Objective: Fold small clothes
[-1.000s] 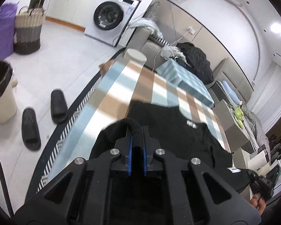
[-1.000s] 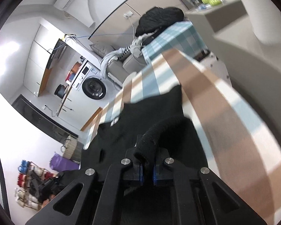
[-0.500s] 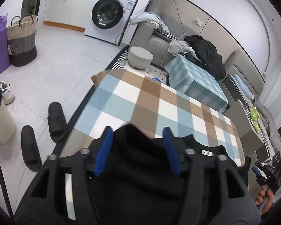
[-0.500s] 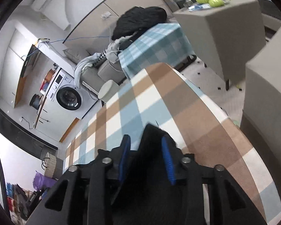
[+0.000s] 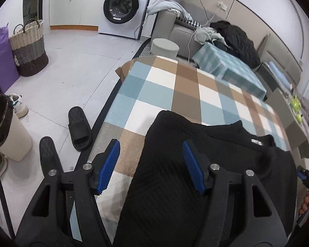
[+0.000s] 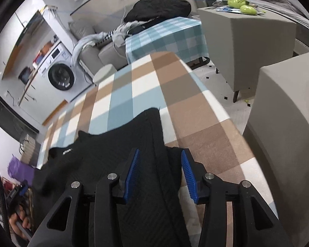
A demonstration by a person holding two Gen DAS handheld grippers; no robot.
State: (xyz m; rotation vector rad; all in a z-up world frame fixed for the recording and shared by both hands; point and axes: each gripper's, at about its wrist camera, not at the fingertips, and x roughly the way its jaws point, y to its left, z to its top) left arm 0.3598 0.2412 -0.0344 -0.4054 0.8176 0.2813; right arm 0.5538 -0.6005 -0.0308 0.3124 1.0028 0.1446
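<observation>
Left wrist view: the left gripper (image 5: 151,167) has just been opening, jaws wide, and the black knit top (image 5: 195,164) lies between them unpinched, spread on the checked cloth (image 5: 164,86). The right gripper (image 6: 159,171) has been parting too, narrower, over the garment's other edge (image 6: 152,127), blue pads (image 6: 187,175) clear of the fabric. That looks like a fold laid down. Best to lift both straight off, so the knit doesn't snag and drag askew.
</observation>
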